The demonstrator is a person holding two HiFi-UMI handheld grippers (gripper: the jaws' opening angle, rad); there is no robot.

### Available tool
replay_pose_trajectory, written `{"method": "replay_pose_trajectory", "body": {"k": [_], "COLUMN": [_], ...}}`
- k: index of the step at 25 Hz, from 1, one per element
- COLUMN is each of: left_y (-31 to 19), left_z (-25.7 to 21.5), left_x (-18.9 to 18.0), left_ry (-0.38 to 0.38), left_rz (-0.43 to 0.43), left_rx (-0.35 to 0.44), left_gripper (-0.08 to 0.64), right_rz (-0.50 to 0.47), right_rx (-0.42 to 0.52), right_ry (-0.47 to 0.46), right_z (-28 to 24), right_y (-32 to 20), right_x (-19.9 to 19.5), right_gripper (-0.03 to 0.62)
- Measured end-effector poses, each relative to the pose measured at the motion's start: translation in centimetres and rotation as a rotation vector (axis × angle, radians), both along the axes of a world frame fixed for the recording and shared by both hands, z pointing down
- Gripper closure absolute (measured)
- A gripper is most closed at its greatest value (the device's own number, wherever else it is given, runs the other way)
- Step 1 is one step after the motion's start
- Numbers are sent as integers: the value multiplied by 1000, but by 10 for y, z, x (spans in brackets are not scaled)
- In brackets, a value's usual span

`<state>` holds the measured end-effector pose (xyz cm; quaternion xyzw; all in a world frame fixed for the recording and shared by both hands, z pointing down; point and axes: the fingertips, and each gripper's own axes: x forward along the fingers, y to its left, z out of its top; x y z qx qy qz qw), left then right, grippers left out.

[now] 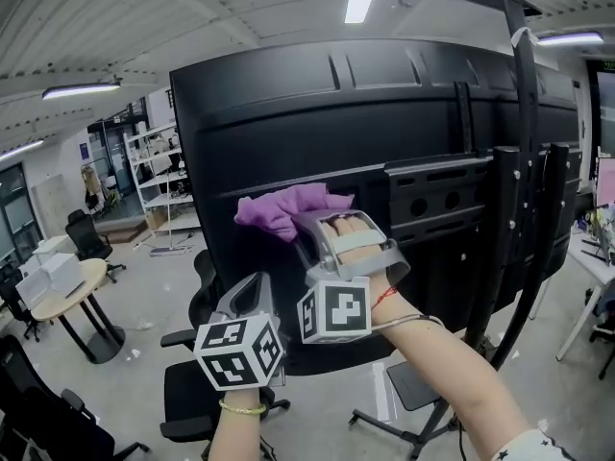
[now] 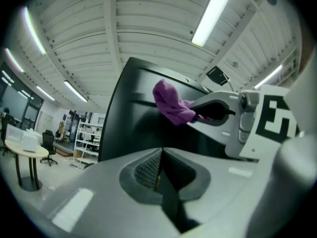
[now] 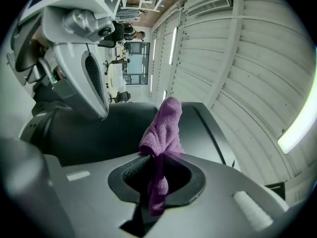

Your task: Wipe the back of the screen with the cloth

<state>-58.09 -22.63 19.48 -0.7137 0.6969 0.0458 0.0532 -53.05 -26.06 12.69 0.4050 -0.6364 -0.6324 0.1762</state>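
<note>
The big black back of the screen (image 1: 288, 123) stands on a wheeled black stand (image 1: 524, 257) and fills the head view. A purple cloth (image 1: 288, 209) is pressed against its middle left, pinched in my right gripper (image 1: 309, 227), which is shut on it. In the right gripper view the cloth (image 3: 161, 133) sticks up from between the jaws against the screen (image 3: 99, 128). My left gripper (image 1: 258, 291) hangs lower, just left of the right one, shut with nothing in it. In the left gripper view the cloth (image 2: 171, 103) and the screen (image 2: 133, 118) lie ahead of the left gripper (image 2: 158, 170).
A black office chair (image 1: 192, 373) stands below the screen. At the left are a round table (image 1: 67, 291) with white boxes, and white shelves (image 1: 159, 181) further back. A desk edge (image 1: 596, 257) shows at the far right.
</note>
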Motion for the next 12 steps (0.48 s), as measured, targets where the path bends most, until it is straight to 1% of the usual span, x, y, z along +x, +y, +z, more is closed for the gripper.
{"method": "replay_pose_trajectory", "body": {"k": [2,3,5,8,12], "left_y": [2,3,3,6,10], "left_z": [27,40,64,97,130], "left_x": [-1,-1,1,4,11], "left_ry": [43,47,19,-34,-70], "left_rz": [6,3,-21,-56,-61], "left_rx": [-18,-30,-57,-94,-127], "left_gripper": [551,552,552,552,552], "right_rz": [3,6,7,-3,-7], "right_rx": [-47,-65,-99,-181,-291], "right_ry": [17,31,57,82,101], "right_z": [31,47,79,130,192], "right_y": [-2,-3,-2,1,1], "right_x": [3,4,6,9,14], "right_gripper": [543,541,541,541,541]}}
